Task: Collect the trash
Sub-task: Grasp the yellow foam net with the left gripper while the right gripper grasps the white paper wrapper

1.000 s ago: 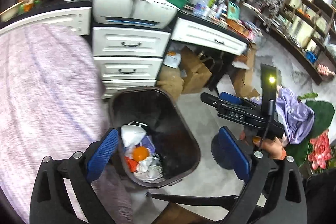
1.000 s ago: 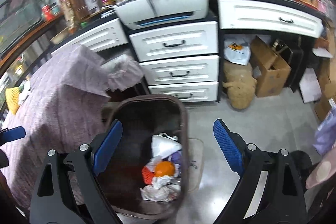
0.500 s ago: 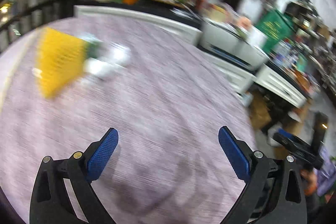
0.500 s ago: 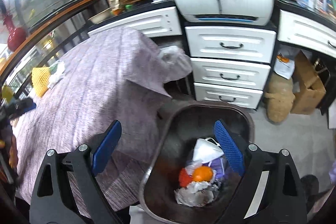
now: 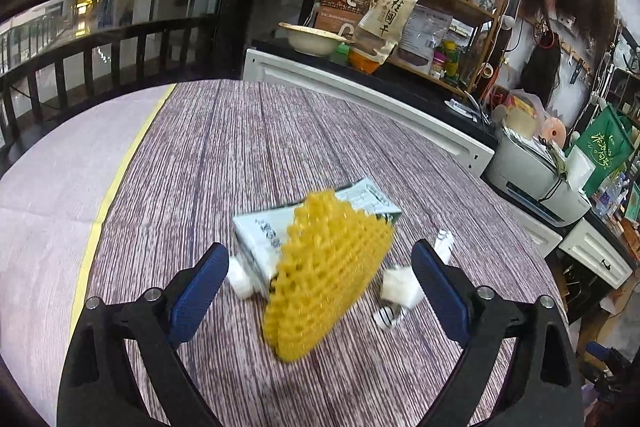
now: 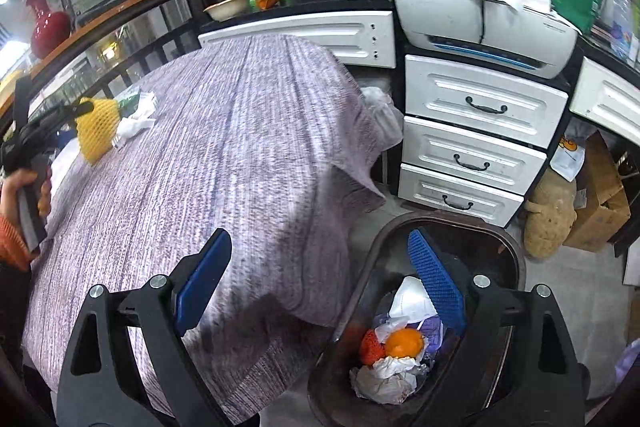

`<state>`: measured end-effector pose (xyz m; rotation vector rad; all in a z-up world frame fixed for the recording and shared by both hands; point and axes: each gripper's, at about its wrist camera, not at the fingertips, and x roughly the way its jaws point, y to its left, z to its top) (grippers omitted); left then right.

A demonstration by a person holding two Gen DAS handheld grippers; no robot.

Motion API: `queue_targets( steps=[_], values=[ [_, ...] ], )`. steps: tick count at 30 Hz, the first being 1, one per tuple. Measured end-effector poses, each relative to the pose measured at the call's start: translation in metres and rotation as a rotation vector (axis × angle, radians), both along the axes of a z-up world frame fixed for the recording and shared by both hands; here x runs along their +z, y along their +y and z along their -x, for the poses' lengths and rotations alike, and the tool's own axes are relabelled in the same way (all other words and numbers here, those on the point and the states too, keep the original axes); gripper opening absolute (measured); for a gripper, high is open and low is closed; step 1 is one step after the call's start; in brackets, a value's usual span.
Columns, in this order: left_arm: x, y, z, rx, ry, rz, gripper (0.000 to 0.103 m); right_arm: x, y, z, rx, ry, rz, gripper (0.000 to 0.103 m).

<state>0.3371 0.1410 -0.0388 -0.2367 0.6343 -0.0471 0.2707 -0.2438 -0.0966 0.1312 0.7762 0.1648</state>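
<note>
In the left wrist view a yellow foam fruit net (image 5: 326,269) lies on the purple tablecloth (image 5: 248,147), over a flattened white and green carton (image 5: 276,227), with crumpled white tissue (image 5: 400,285) beside it. My left gripper (image 5: 320,283) is open, its jaws either side of the net. In the right wrist view my right gripper (image 6: 320,281) is open and empty, above the table edge and the dark trash bin (image 6: 512,247), which holds an orange (image 6: 404,343), papers and a white mask. The net (image 6: 96,131) and the left gripper (image 6: 52,119) show far left.
White drawers (image 6: 476,143) with a printer (image 6: 488,27) on top stand behind the bin. Cardboard boxes (image 6: 600,203) and a sack sit on the floor at right. A dark railing (image 5: 100,51) and cluttered shelves (image 5: 440,7) lie beyond the table.
My left gripper has swung from above the bin to the tabletop and closed in on the yellow net. My right gripper has shifted left, so the bin now sits at lower right.
</note>
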Motion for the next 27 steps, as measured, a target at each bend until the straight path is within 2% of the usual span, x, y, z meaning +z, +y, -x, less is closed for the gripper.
queue_targets(
  steps=[3,5,7,8,12,14,17,19,21,23,27],
  values=[
    [0.002,-0.005,0.000,-0.030,-0.045,-0.015,0.081,0.005,0.015,-0.007,0.019,-0.006,0.044,0.089],
    [0.000,-0.010,-0.003,-0.055,-0.045,-0.055,0.075,0.010,0.024,-0.015,0.040,-0.004,0.034,0.089],
    [-0.002,-0.013,-0.007,-0.059,-0.046,-0.091,0.063,0.015,0.033,-0.025,0.066,0.003,-0.006,0.089],
    [-0.002,-0.013,-0.007,-0.063,-0.043,-0.094,0.050,0.018,0.038,-0.031,0.079,0.006,-0.026,0.089],
    [0.001,-0.007,0.002,-0.115,-0.027,-0.016,0.020,0.025,0.074,-0.062,0.158,0.040,-0.107,0.089],
    [0.003,-0.008,0.006,-0.126,-0.032,-0.025,0.017,0.025,0.094,-0.078,0.187,0.071,-0.146,0.089],
    [0.008,0.001,0.011,-0.099,-0.057,0.024,0.016,0.027,0.127,-0.099,0.238,0.099,-0.170,0.089],
    [0.018,0.020,0.018,-0.051,-0.104,0.099,0.016,0.031,0.153,-0.109,0.275,0.095,-0.144,0.089],
    [0.026,0.036,0.026,0.008,-0.158,0.141,0.016,0.036,0.179,-0.117,0.314,0.097,-0.118,0.089],
    [0.033,0.051,0.036,0.107,-0.217,0.143,0.016,0.038,0.197,-0.120,0.334,0.095,-0.093,0.089],
    [0.038,0.066,0.047,0.212,-0.261,0.162,0.016,0.033,0.235,-0.137,0.363,0.107,-0.040,0.089]
  ],
)
